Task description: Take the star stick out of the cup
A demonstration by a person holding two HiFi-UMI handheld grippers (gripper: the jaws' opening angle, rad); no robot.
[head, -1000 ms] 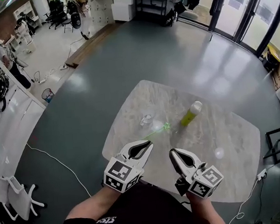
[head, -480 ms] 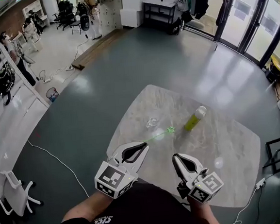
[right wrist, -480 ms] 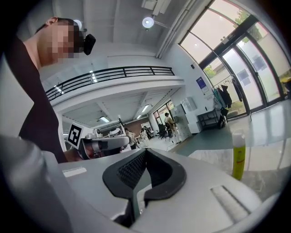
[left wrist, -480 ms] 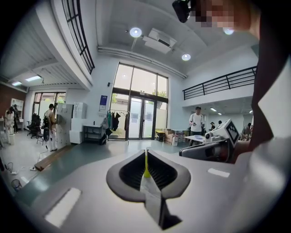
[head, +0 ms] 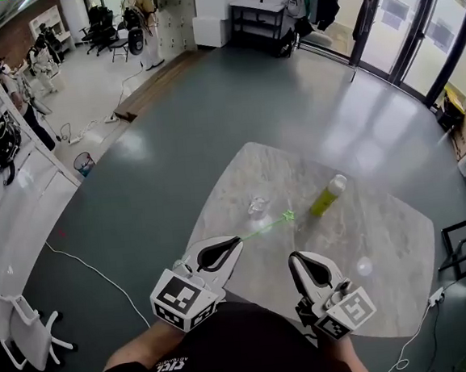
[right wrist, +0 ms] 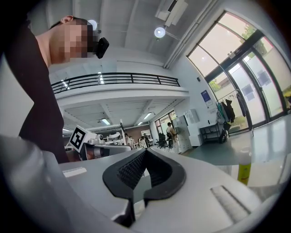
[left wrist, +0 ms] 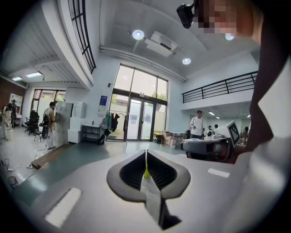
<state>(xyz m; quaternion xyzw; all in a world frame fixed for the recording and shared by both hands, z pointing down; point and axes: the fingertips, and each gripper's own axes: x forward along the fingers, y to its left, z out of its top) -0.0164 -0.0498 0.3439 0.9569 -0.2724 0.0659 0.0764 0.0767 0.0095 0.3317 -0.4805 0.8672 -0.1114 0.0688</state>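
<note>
My left gripper (head: 238,241) is shut on the near end of the thin green star stick (head: 263,228). The stick slants up and away over the marble table (head: 382,225), and its star tip (head: 288,215) hangs just right of the clear cup (head: 257,206), outside it. In the left gripper view the stick (left wrist: 146,164) runs straight out between the closed jaws of the left gripper (left wrist: 146,154). My right gripper (head: 299,259) hovers at the table's near edge, shut with nothing in it, its jaws meeting in the right gripper view (right wrist: 145,152).
A yellow-green bottle (head: 329,195) lies tilted on the table, right of the star tip, also seen as the bottle (right wrist: 244,169) in the right gripper view. Grey floor surrounds the table. Desks, chairs and people stand far off at the left.
The left gripper has drawn back a little toward me with the stick in its jaws. The star tip now sits clearly right of the cup. The right gripper has hardly moved.
</note>
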